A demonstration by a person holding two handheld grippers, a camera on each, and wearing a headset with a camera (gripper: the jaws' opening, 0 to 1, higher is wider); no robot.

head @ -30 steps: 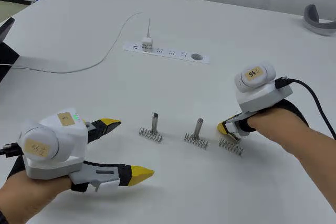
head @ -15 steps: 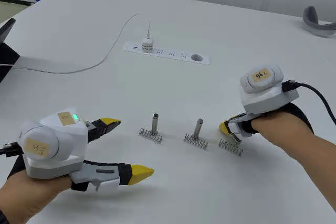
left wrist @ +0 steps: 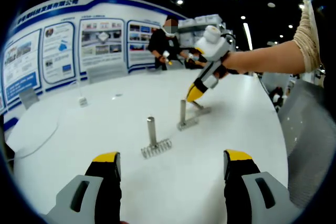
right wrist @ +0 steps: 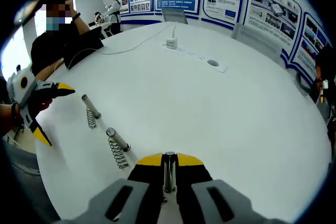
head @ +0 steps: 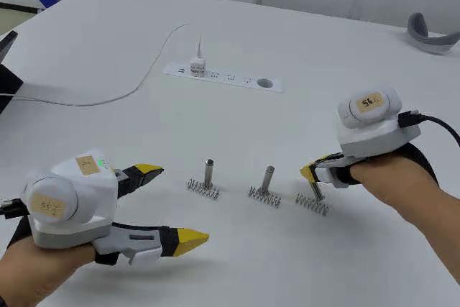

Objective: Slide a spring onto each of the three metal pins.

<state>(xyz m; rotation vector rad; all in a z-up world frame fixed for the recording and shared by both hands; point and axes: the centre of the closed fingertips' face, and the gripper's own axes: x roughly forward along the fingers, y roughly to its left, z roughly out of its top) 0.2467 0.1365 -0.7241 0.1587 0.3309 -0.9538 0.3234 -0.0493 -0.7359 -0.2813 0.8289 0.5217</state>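
Observation:
Two metal pins stand upright on the white table (head: 237, 113): the left pin (head: 208, 171) and the middle pin (head: 267, 176). A spring lies at the foot of each, the left spring (head: 203, 189) and the middle spring (head: 264, 197). A third spring (head: 313, 205) lies further right. My right gripper (head: 310, 173) is shut on the third pin (head: 315, 190), just above that spring; in the right gripper view the third pin (right wrist: 168, 171) sits clamped in the right gripper (right wrist: 168, 162). My left gripper (head: 171, 203) hovers open at the lower left, short of the left pin (left wrist: 151, 131), with nothing between its fingers.
A white power strip (head: 223, 76) with a plugged charger (head: 198, 67) and a trailing cable (head: 136, 85) lies across the far part of the table. A grey curved object (head: 431, 34) rests at the far right. People stand in the background (left wrist: 168, 43).
The head camera has shifted a little. My right gripper has drifted slightly right while holding the pin. The left gripper stays open in the same place.

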